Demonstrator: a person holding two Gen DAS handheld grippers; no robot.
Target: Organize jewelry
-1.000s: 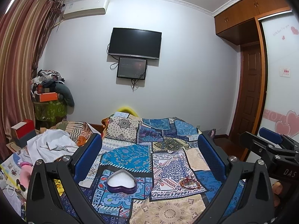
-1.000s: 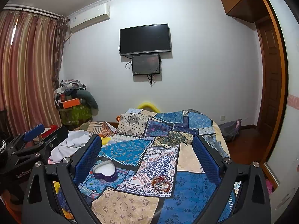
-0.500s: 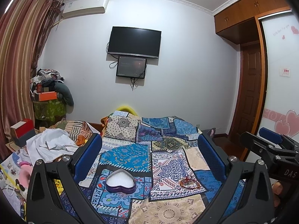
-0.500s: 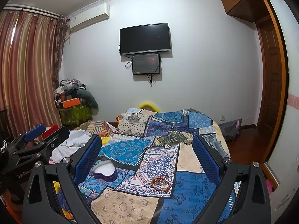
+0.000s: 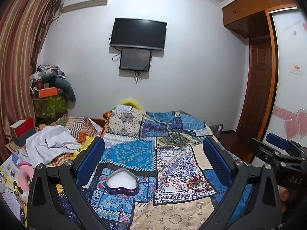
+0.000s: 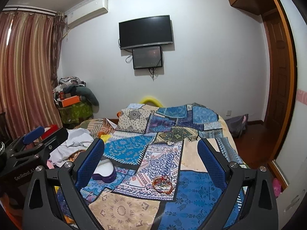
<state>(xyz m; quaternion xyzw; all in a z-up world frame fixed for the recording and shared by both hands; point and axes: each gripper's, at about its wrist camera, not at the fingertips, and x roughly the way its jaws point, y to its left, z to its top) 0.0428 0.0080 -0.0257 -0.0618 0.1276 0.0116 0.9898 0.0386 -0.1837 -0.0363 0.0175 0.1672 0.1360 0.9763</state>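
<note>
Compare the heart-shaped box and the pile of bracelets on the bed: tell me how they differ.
The heart-shaped box is one rigid purple container with a white lining; the bracelets are a loose tangle of thin reddish and amber loops. The box stands up off the quilt with walls; the bracelets lie flat. The box sits toward the left gripper's side, the bracelets toward the right. Both rest on the patchwork quilt, apart and untouched.

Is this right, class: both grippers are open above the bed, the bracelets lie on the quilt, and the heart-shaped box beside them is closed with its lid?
Not quite. The heart-shaped box is open, no lid, white lining showing in the left wrist view. The rest holds.
</note>
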